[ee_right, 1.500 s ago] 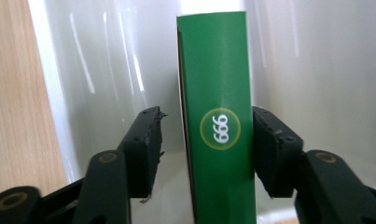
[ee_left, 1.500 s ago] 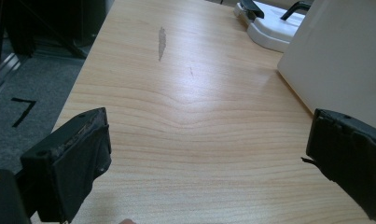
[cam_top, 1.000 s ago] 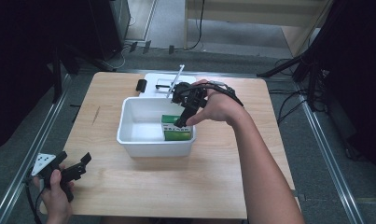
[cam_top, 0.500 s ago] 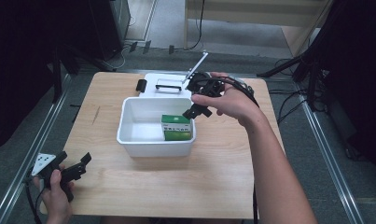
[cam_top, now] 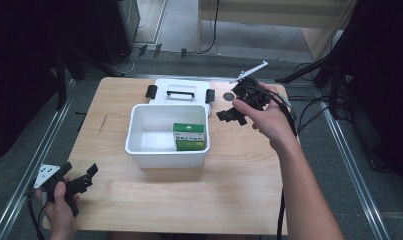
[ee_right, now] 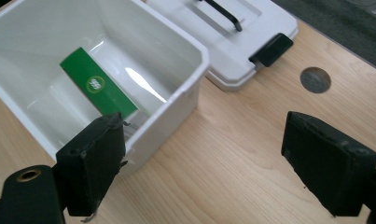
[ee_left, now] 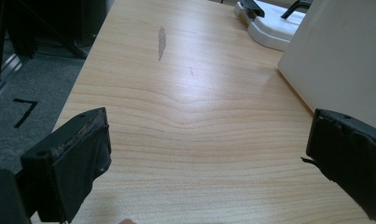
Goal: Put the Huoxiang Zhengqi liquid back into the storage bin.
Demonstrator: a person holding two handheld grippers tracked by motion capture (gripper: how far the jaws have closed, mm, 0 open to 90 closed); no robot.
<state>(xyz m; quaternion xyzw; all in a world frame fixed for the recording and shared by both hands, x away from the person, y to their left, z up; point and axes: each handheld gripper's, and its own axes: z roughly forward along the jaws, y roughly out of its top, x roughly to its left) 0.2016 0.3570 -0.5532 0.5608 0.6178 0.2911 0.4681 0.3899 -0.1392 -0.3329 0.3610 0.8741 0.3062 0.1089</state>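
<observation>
While green box [cam_top: 189,136] lies inside white bin [cam_top: 139,150], mid-frame | lid [cam_top: 180,91] off behind; closing seemingly left | right gripper [cam_top: 232,114] spread, empty; left gripper [cam_top: 84,177] spread, lower left

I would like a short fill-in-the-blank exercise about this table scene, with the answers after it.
1. The green box lies inside the white ____.
2. The lid has a black ____ on top.
3. The right gripper has its jaws ____.
4. The left gripper is at the table's near-____ corner.

Answers: bin; handle; open; left

Overhead (both gripper views close): table [cam_top: 239,190]
</observation>
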